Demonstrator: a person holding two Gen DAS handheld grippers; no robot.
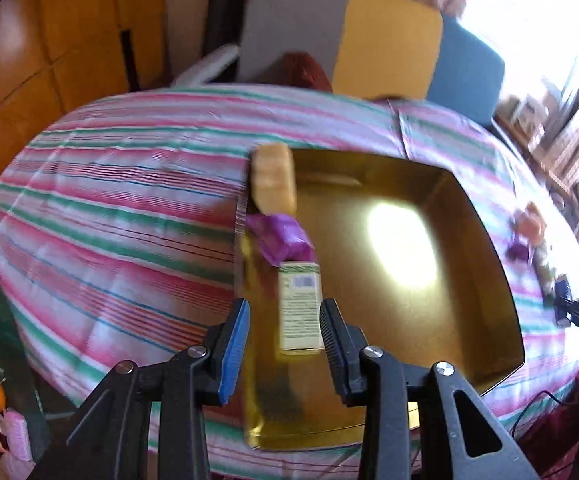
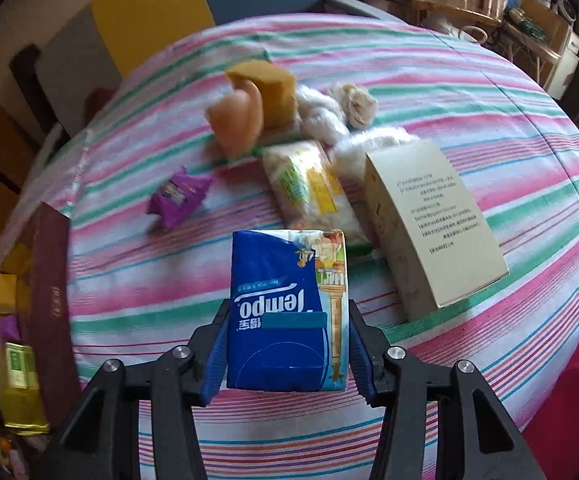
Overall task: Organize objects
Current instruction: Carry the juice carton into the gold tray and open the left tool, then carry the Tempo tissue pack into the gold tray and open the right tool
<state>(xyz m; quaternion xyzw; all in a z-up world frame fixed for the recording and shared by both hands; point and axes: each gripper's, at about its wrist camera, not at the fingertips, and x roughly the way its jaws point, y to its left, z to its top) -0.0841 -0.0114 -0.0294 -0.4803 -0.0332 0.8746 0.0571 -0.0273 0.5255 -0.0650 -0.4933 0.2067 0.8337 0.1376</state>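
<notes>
In the left wrist view a gold tray (image 1: 489, 264) lies on the striped tablecloth. My left gripper (image 1: 285, 344) is open above its left edge; a green-labelled gold packet (image 1: 299, 306) lies between the fingers, with a purple wrapper (image 1: 281, 238) and a tan biscuit (image 1: 273, 182) beyond it. My right gripper (image 2: 287, 344) is shut on a blue Tempo tissue pack (image 2: 285, 312), held above the table. The tray's dark outer wall (image 2: 49, 304) shows at the left of the right wrist view, with the gold packet (image 2: 21, 384) in it.
On the cloth ahead of the right gripper: a purple candy wrapper (image 2: 179, 196), an orange sponge (image 2: 277, 92) with a peach object (image 2: 237, 120), white cotton wads (image 2: 329, 116), a clear snack bag (image 2: 309, 188), a cream box (image 2: 433, 224). Chairs stand behind the table.
</notes>
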